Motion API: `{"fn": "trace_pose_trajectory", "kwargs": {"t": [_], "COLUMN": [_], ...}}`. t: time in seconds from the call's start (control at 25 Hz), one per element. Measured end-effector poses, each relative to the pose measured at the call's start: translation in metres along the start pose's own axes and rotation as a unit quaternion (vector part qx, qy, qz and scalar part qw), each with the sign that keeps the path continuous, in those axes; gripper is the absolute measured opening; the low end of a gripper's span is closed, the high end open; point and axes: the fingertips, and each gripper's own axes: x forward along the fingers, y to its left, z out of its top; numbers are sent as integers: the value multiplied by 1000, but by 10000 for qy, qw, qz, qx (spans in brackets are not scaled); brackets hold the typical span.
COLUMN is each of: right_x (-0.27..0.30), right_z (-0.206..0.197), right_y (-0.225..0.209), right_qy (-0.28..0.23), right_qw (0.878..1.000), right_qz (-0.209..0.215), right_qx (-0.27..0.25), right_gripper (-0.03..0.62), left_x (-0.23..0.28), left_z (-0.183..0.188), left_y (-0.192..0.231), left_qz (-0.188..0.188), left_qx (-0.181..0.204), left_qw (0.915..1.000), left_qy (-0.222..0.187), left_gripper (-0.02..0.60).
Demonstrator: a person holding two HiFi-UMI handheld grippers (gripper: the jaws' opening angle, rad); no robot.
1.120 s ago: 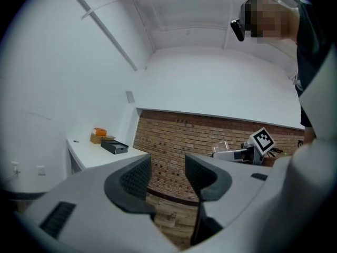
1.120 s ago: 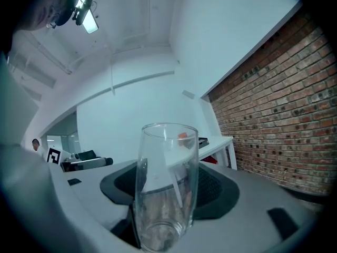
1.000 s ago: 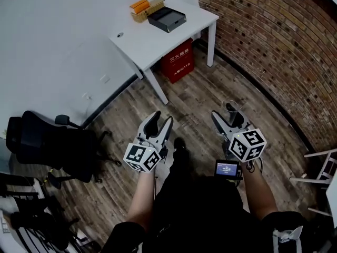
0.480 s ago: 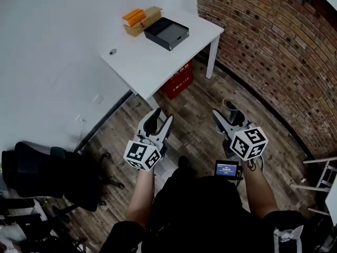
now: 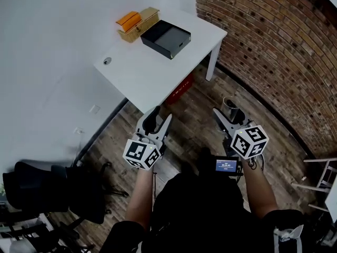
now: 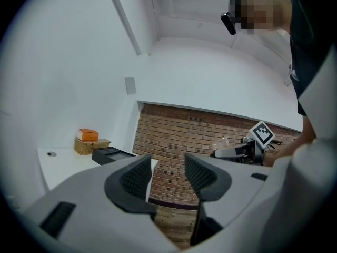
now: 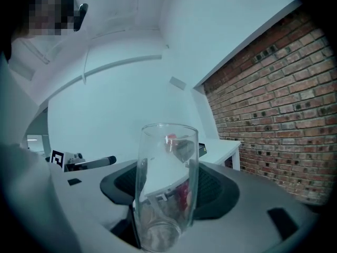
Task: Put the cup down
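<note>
A clear drinking glass [image 7: 166, 186] stands upright between the jaws of my right gripper [image 7: 168, 188], which is shut on it. In the head view the same glass [image 5: 229, 107] shows at the tip of the right gripper [image 5: 230, 116], held over the wooden floor, to the right of the white table [image 5: 152, 67]. My left gripper [image 5: 157, 119] hangs below the table's near edge; its jaws stand apart with nothing between them, as in the left gripper view [image 6: 166, 177].
On the table lie a black tray [image 5: 166, 37], a wicker box [image 5: 140, 23] with an orange block [image 5: 128, 18] on top, and a small round object [image 5: 107, 60]. A red box [image 5: 181, 83] sits under the table. A brick wall [image 5: 274, 46] at right, black chair [image 5: 50, 188] at lower left.
The view has moved closer to the table, which now lies nearer and larger. Both grippers keep the same pose, the glass still held in the right one.
</note>
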Motion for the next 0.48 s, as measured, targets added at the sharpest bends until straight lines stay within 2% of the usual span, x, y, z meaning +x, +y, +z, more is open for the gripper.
{"fn": "trace_pose_trajectory", "kwargs": {"t": [0.36, 0.48], "right_x": [95, 142], "right_z": [22, 42], "right_y": [-58, -78], "right_qy": [62, 50], "right_qw": [9996, 9990], "right_qz": [251, 452], "right_qx": [92, 45], "right_gripper": [284, 284], "left_x": [84, 119], "left_z": [4, 10], "left_y": [54, 76], "left_qz": [130, 99], "left_qx": [20, -131], "left_qw": [9999, 9998], "left_qy": [36, -79], "left_gripper": [192, 192]}}
